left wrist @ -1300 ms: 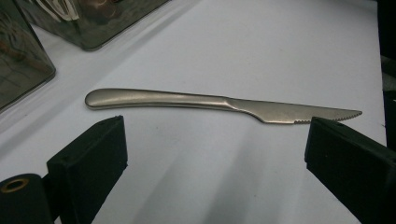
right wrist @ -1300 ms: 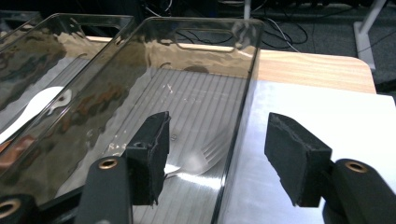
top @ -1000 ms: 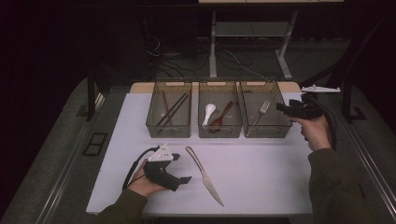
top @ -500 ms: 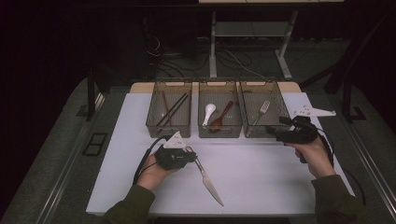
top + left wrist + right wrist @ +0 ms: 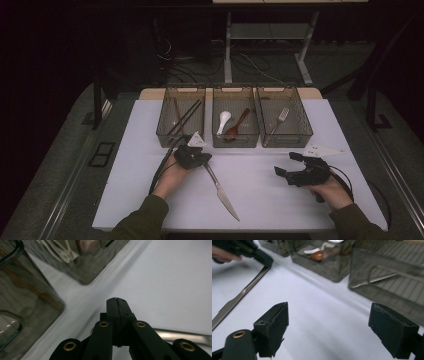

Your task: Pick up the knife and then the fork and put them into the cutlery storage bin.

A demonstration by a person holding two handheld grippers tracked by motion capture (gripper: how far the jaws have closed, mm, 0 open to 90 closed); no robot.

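Observation:
A silver table knife lies slantwise on the white mat, handle toward the bins. My left gripper sits at the handle's far end. Its jaws have just been closing. In the left gripper view the left gripper is shut pad to pad with nothing seen between the pads, and the knife handle passes low beside and beneath them. My right gripper hovers over the mat's right side, its jaws just opening wider. In its own view the right gripper stands open and empty, with the knife off to the left.
Three clear bins stand in a row at the mat's back. The left bin holds chopsticks, the middle bin a white spoon and a brown spoon, and the right bin a fork. Cables trail from both grippers.
The left gripper slid forward and right to the knife's handle end and its jaws closed. The right hand came down and toward the person from the right bin, jaws spreading wider.

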